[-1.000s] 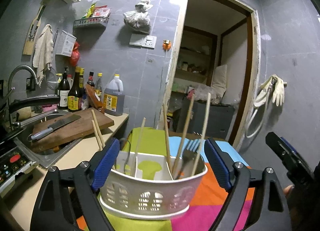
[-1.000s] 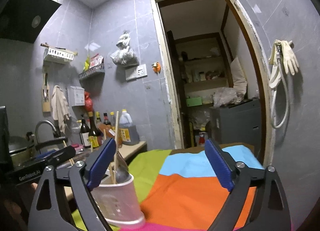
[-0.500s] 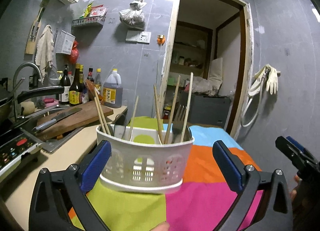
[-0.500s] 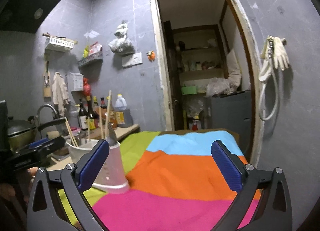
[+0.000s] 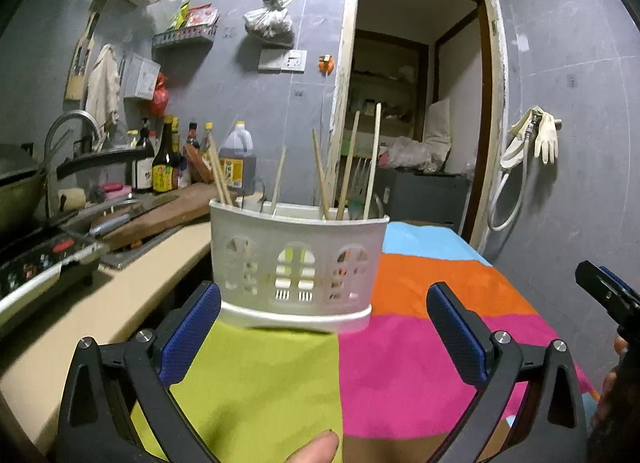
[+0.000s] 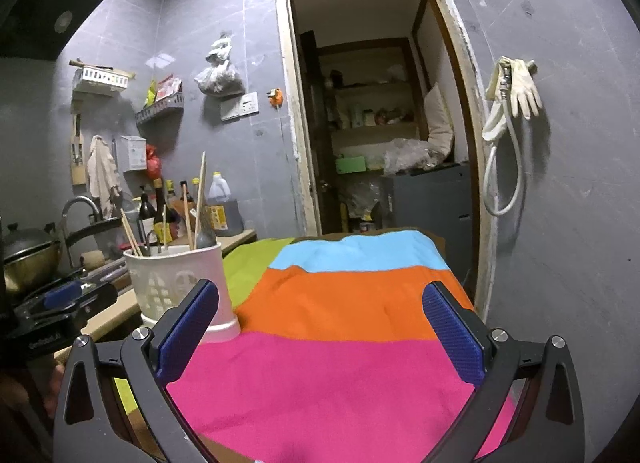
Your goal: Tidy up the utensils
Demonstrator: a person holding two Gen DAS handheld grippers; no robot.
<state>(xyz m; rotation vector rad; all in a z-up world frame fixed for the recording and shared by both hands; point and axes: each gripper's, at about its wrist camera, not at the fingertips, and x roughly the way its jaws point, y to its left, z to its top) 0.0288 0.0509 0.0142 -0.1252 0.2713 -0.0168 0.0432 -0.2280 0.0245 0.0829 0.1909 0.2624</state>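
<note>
The left gripper (image 5: 323, 329) has its two blue pads wide apart. Nothing is held between them. Just past the jaws, in the middle of the gap, stands the white plastic utensil basket with little window holes (image 5: 298, 259). The pads do not touch it. It stands on the striped cloth of green, pink, orange and blue (image 5: 420, 347), right at the cloth's left edge. Thin wooden chopsticks (image 5: 349, 167) stick up out of the basket, some leaning left and some leaning right. A grey metal fork (image 5: 357, 183) stands among them on the right side. A fingertip (image 5: 314, 447) shows low down between the jaws.

The right gripper (image 6: 320, 327) is wide open too, and it holds nothing. Between its jaws there is only the striped cloth (image 6: 340, 375). The white basket (image 6: 180, 287) is near the left jaw, partly behind the left pad, and I cannot tell if they touch. The chopsticks (image 6: 199, 199) poke up from it.

Far to the left of the jaws are dark sauce bottles (image 5: 164, 163), a brown wooden cutting board (image 5: 160, 219) and a long kitchen knife (image 5: 120, 217) lying on it.
</note>
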